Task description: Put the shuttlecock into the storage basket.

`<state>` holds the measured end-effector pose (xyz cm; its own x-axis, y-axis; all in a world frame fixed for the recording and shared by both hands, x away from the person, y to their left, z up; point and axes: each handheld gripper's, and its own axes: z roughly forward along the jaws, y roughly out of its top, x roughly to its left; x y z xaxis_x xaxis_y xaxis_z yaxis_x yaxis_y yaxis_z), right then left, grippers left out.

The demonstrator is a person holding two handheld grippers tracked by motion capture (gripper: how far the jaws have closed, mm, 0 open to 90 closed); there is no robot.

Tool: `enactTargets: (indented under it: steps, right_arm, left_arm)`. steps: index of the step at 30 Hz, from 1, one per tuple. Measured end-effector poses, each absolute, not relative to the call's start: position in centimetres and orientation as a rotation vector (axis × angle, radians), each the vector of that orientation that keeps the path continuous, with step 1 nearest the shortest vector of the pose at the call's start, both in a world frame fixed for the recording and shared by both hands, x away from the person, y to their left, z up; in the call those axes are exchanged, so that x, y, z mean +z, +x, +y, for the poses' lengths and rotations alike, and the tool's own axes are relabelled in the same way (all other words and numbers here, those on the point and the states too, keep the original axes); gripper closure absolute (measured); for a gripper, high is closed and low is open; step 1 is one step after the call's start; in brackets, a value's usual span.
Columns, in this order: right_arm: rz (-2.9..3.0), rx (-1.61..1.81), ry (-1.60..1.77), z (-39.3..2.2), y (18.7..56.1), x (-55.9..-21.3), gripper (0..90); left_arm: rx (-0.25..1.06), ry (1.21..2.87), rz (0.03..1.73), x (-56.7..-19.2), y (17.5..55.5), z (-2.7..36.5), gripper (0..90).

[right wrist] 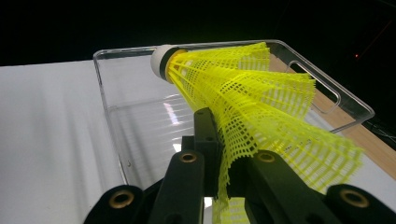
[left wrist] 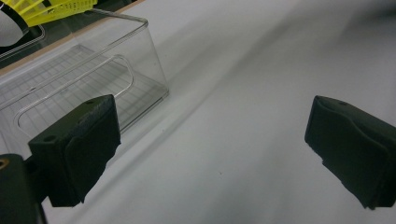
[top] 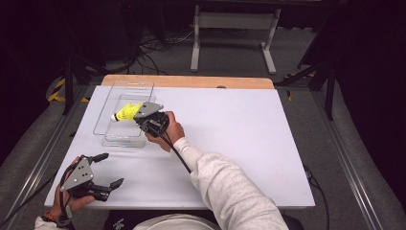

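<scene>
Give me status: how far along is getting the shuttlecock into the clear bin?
Done: the right gripper is shut on the yellow shuttlecock by its skirt and has it over the clear bin. In hand: carrying it above the bin, cork end pointing away from the gripper. Left: lower it and release; the bin looks empty. The left gripper sits open at the table's near edge.

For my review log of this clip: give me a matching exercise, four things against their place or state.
1. shuttlecock
2. clear plastic bin
3. left gripper
4. right gripper

a. jaws wide apart, nothing between them
b. pinched by its yellow skirt, above the bin
c. shut on the skirt
d. on the table, far left part

Pairs: 1-b, 2-d, 3-a, 4-c
</scene>
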<state>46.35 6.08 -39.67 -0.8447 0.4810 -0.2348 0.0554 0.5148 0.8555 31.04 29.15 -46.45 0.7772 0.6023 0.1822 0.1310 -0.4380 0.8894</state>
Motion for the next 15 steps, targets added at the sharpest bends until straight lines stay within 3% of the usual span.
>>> enactTargets:
  steps: [15]
  right_arm:
    - [2.357,1.261,0.402,7.6,46.2,-40.3,87.6]
  left_arm:
    - [0.597,1.977,0.549,-46.5,31.0,29.1,4.4]
